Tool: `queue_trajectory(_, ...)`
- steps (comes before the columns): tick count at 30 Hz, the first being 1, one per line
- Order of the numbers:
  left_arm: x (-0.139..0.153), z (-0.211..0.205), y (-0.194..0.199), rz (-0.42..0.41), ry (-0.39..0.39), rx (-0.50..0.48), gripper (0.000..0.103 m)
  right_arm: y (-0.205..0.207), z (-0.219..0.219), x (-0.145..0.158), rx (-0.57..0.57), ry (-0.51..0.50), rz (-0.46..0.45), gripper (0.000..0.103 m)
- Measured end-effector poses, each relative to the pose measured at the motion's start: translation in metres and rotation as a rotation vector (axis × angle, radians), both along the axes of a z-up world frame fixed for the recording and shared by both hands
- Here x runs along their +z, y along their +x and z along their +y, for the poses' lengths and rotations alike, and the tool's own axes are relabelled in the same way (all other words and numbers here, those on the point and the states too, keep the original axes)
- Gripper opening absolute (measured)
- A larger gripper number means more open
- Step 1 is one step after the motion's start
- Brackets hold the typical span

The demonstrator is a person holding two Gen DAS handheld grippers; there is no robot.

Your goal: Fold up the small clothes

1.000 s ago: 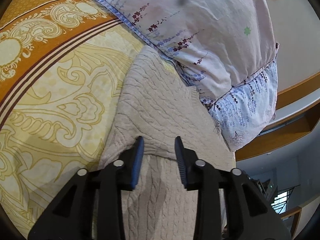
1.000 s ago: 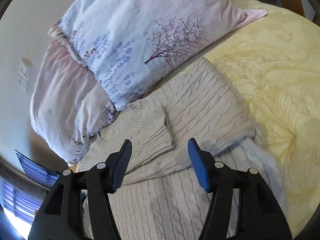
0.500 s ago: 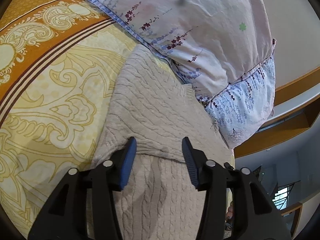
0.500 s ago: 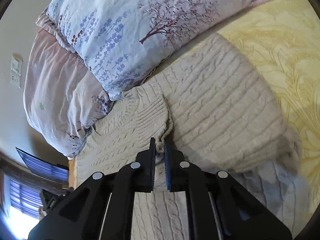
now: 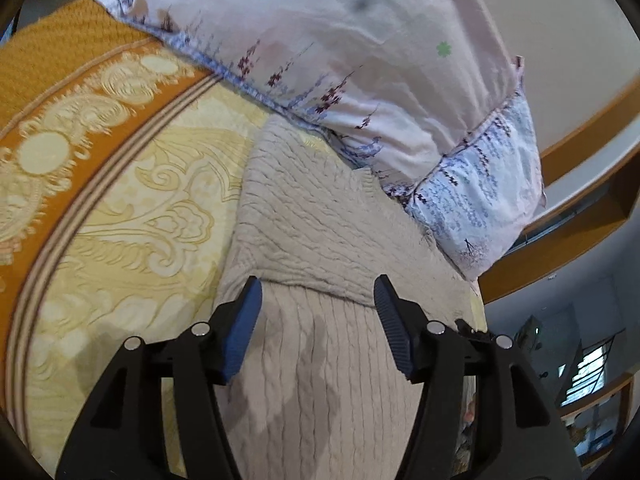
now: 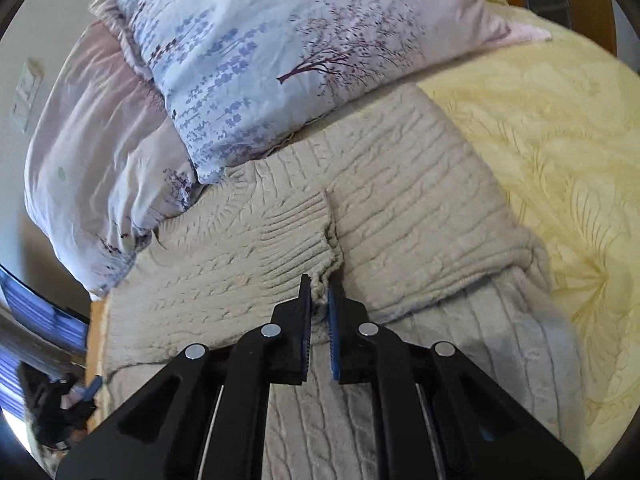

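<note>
A beige cable-knit sweater (image 5: 316, 224) lies on the bed, partly folded, with a folded edge across it. My left gripper (image 5: 318, 300) is open just above that folded edge, touching nothing. In the right wrist view the sweater (image 6: 420, 208) has a ribbed cuff (image 6: 296, 232) of a sleeve lying on its body. My right gripper (image 6: 319, 292) is shut on the corner of that cuff, with the knit bunched between the blue pads.
The bed has a yellow patterned cover (image 5: 132, 216) with an orange border (image 5: 60, 92). Two floral pillows (image 5: 360, 60) (image 6: 280, 52) press against the sweater's far edge. A wall lies behind them, and the bed's wooden edge (image 6: 94, 340) is at the left.
My left gripper opened wider and pulled back slightly. My right gripper came down, closed on the cuff corner and holds it, lifting a little.
</note>
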State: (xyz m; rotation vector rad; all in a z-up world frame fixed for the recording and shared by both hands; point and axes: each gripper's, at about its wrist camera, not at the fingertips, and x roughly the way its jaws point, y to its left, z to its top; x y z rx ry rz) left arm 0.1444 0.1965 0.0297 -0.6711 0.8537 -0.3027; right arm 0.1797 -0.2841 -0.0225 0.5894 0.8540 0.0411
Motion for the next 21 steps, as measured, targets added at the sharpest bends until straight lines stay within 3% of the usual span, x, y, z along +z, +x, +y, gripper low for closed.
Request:
queue_trajectory(2,0.005,0.002,-0.013,-0.027,0.045,-0.002,0.059,-0.004,-0.002,0.003,0.012,0.013,-0.001,0.013)
queue_trajectory(4,0.008,0.004,-0.029,-0.05,0.091,-0.007,0.064,-0.015,-0.01,0.01,0.021,0.045,-0.018,0.031)
queue_trajectory(5,0.008,0.004,-0.036,-0.055,0.107,-0.011,0.064,-0.024,-0.015,0.014,0.02,0.055,-0.041,0.046)
queue_trajectory(6,0.007,0.005,-0.045,-0.058,0.122,-0.02,0.064,-0.037,-0.022,0.018,0.024,0.058,-0.075,0.049)
queue_trajectory(9,-0.001,0.006,-0.067,-0.057,0.127,-0.044,0.064,-0.067,-0.04,0.024,0.049,0.055,-0.107,0.049)
queue_trajectory(14,-0.016,0.007,-0.094,-0.038,0.099,-0.057,0.064,-0.113,-0.076,0.016,0.003,0.024,-0.057,0.049)
queue_trajectory(21,-0.029,-0.003,-0.114,-0.038,0.036,-0.111,0.059,-0.153,-0.093,-0.005,0.034,0.109,-0.029,0.049)
